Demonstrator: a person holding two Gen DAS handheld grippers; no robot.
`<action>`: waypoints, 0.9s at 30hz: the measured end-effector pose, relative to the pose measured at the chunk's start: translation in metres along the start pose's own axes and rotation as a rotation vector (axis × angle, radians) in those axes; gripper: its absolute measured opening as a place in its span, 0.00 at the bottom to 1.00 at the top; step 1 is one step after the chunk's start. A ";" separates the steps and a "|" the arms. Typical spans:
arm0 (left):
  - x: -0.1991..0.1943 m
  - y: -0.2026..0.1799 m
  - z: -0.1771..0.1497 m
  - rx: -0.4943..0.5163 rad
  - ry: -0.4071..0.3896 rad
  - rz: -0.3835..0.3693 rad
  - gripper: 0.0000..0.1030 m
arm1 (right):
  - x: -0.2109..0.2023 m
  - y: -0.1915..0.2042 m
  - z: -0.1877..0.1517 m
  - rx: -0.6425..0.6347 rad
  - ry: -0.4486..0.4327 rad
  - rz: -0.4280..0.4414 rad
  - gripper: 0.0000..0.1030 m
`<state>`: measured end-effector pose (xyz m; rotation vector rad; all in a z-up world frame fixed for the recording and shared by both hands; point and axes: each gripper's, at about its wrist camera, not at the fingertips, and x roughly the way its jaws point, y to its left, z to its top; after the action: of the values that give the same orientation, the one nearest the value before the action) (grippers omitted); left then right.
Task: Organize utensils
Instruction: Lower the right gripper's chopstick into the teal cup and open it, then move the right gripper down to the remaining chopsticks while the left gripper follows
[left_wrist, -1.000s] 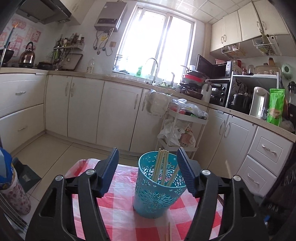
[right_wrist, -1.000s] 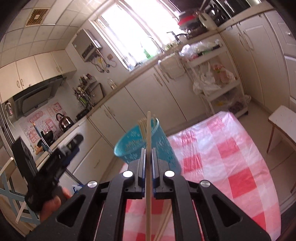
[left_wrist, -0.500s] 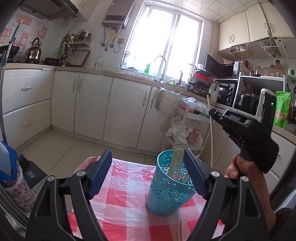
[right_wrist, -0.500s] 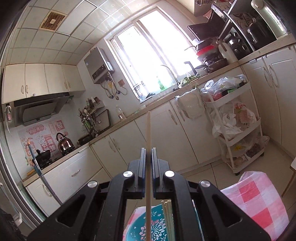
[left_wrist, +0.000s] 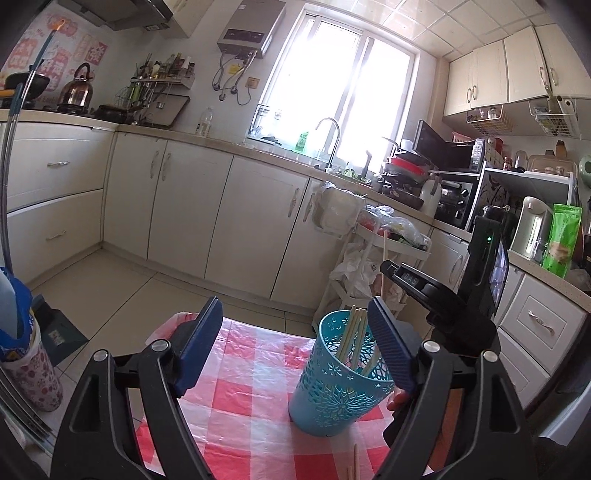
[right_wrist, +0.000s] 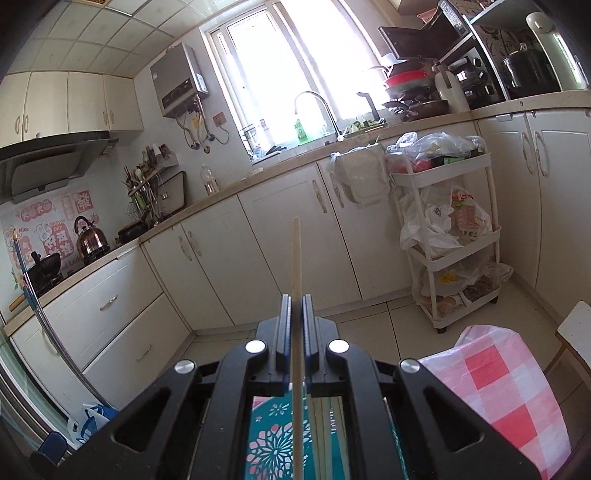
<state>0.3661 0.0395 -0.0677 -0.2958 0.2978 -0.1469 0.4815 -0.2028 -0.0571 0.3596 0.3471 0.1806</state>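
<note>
A kitchen seen from two cameras mounted on hand-held tools. In the left view, the left hand-held gripper (left_wrist: 295, 350) has its blue-padded jaws spread wide and grasps nothing. Between and beyond them stands a turquoise perforated plastic utensil holder (left_wrist: 338, 380), upright on a table covered by a red-and-white checked plastic tablecloth (left_wrist: 240, 398). Several pale wooden chopsticks (left_wrist: 352, 336) lean inside the holder, and two more chopstick ends (left_wrist: 354, 463) lie on the cloth in front of it.

The right hand-held gripper (right_wrist: 296, 325) is clenched on a single pale wooden chopstick (right_wrist: 296, 258), which runs straight between its jaws and sticks out well past the tips. In the right view the holder's patterned wall shows directly beneath this tool; in the left view the tool sits just right of the holder, above rim height. The chopstick's lower end seems to hang over the holder's opening, though the tool body hides it.

Cream cabinets, a sink under a bright window and a white trolley (right_wrist: 450, 236) fill the background.
</note>
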 end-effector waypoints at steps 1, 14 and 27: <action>0.000 0.001 0.001 -0.003 0.000 0.001 0.75 | -0.001 0.001 -0.002 -0.007 0.005 -0.001 0.06; -0.001 0.003 0.002 -0.004 0.018 0.022 0.76 | -0.049 -0.027 -0.010 -0.012 0.063 0.007 0.12; 0.014 0.001 -0.005 0.063 0.149 0.059 0.76 | -0.072 -0.051 -0.151 -0.047 0.586 -0.031 0.15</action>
<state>0.3774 0.0363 -0.0766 -0.2134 0.4480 -0.1197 0.3659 -0.2189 -0.1874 0.2491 0.9249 0.2625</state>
